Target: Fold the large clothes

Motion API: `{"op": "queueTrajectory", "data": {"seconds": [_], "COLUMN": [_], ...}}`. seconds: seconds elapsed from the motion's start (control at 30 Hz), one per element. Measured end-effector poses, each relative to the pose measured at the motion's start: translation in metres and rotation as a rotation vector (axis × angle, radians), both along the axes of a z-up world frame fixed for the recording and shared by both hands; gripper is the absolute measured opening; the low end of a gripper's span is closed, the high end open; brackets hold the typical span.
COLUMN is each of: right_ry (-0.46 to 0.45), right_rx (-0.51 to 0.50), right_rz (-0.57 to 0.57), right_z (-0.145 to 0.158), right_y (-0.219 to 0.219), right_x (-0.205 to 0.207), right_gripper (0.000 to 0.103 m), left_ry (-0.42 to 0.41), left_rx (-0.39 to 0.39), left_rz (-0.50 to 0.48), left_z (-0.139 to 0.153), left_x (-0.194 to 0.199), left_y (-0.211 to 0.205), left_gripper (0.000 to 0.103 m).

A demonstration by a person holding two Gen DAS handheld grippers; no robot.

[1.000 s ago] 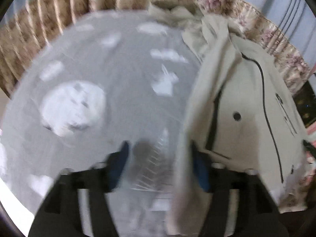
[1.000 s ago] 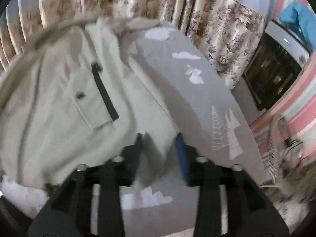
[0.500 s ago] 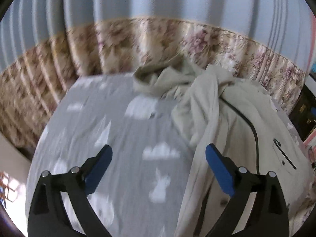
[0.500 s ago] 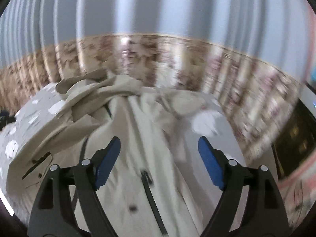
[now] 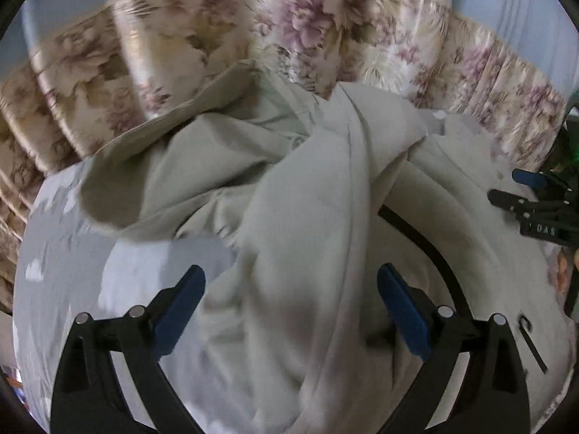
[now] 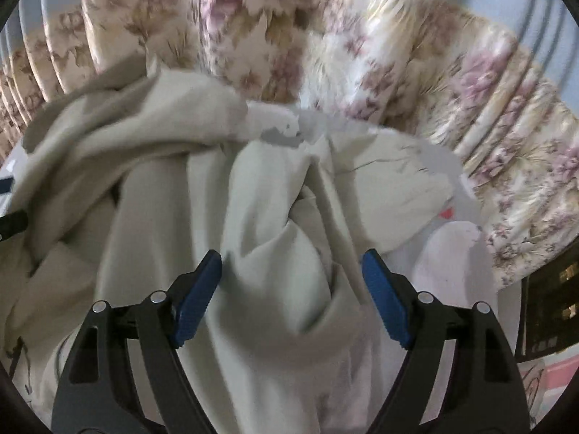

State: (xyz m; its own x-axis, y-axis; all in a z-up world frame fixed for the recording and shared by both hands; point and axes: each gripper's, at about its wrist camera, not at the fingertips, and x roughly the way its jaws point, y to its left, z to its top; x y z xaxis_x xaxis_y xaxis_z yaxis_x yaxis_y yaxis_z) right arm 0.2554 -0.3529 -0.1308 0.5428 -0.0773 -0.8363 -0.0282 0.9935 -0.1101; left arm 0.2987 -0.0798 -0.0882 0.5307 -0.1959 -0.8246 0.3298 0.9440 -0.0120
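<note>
Left gripper (image 5: 291, 303): jaws spread wide, nothing clamped; a ridge of the beige coat (image 5: 325, 217) runs up between the blue pads (image 5: 181, 300) without touching them, as far as we can see. Right gripper (image 6: 291, 289): also released, jaws closing slightly, a bunched fold of the coat sits between them but the pads aren't pressing on it.

Coat lies on the grey patterned bed sheet (image 5: 72, 253), crumpled toward the far edge of the bed, right up against the floral curtain (image 5: 307, 25). Hood or collar end is piled at that far edge; the body runs back toward us.

Step in hand, as we read it: reach the far end and take the shoulders or sleeves. To do it well, we pick single edges, not the whole bunch, one gripper per side and roughly level, then pull outward to flatten before any fold.

Long axis: near-to-far across the bed, top end pointing at the curtain. The black zip line (image 5: 434, 253) roughly follows it. Blur makes the sleeve layout uncertain.
</note>
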Motion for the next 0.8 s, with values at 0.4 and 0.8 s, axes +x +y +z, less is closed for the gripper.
{"op": "queueTrajectory", "data": {"seconds": [0.4,0.8], "right_ry": [-0.029,-0.013], "right_rx": [-0.408,-0.210], "right_rz": [-0.001,-0.235], "right_z": [-0.023,-0.027], "right_y": [0.028,-0.044], "right_x": [-0.002,-0.034], "right_gripper": [0.014,0.022], "left_ry": [-0.171,-0.089], "left_rx": [0.303,0.284], "left_rz": [0.130,0.259], "left_z": [-0.019,-0.044], "left_x": [0.018,0.037], "left_y": [0.014,0.116], "left_gripper": [0.009,0.012]}}
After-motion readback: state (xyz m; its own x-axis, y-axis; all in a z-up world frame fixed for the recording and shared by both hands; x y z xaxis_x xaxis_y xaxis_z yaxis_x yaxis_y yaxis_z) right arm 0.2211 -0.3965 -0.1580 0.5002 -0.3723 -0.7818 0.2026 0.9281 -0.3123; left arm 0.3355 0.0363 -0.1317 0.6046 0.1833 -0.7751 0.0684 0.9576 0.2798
